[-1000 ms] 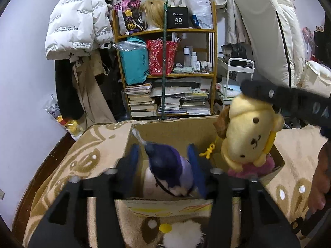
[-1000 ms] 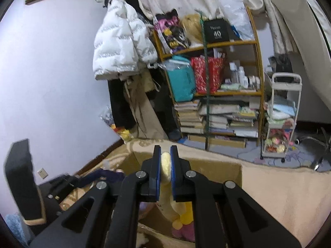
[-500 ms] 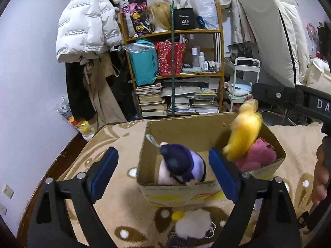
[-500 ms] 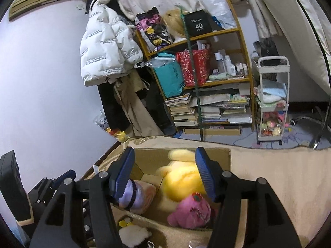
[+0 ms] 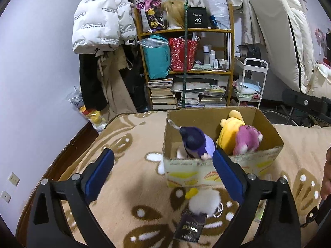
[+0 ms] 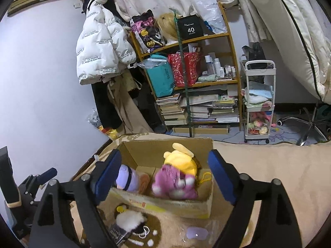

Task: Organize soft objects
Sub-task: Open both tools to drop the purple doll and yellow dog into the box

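Nearest the lens, the left gripper (image 5: 163, 171) stands wide open and holds nothing; the right gripper (image 6: 164, 177) is likewise spread wide and empty. Between the left fingers, a white fluffy toy (image 5: 203, 200) with a dark tag lies on the patterned beige blanket (image 5: 124, 155), just in front of the cardboard box (image 5: 206, 171). Inside the box, a purple-hooded plush (image 5: 196, 141) sits at the left, with a yellow plush (image 5: 228, 129) and a pink plush (image 5: 247, 139) touching each other at the right. Beyond stands a cluttered wooden shelf (image 5: 186, 66).
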`<state>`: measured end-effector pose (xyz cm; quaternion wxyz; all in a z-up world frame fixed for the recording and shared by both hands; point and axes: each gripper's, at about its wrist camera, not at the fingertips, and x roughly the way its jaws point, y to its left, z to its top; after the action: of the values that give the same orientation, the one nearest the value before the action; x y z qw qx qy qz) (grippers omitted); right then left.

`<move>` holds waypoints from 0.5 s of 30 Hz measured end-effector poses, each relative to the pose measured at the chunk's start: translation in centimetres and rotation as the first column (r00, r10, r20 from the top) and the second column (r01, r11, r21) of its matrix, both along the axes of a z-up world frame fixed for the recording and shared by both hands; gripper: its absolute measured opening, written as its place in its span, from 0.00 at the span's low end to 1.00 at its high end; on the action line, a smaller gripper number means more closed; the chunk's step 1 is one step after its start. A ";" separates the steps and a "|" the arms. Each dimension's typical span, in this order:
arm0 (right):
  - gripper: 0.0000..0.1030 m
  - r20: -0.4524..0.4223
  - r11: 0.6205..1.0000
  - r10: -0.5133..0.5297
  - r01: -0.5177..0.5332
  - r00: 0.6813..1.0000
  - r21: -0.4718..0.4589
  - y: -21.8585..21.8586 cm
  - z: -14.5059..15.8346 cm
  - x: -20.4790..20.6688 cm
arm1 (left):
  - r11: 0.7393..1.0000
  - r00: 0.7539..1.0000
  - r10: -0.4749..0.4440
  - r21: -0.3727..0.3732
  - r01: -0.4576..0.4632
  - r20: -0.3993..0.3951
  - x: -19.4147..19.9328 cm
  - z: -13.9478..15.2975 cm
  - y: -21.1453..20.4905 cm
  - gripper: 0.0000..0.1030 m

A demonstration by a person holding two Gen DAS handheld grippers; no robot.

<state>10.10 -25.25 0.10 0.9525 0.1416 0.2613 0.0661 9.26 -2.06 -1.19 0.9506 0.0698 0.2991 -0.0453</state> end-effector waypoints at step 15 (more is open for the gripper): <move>1.00 -0.014 0.998 -0.030 0.030 0.999 -0.054 0.2 0.7 -5.4 | 0.999 0.997 0.032 -0.013 -0.033 -0.074 -4.2 -0.1 1.4 0.93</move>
<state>4.69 -25.04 0.81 0.9549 0.1205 0.2680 0.0438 5.07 -0.69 -1.27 0.9400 0.0563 0.3347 -0.0344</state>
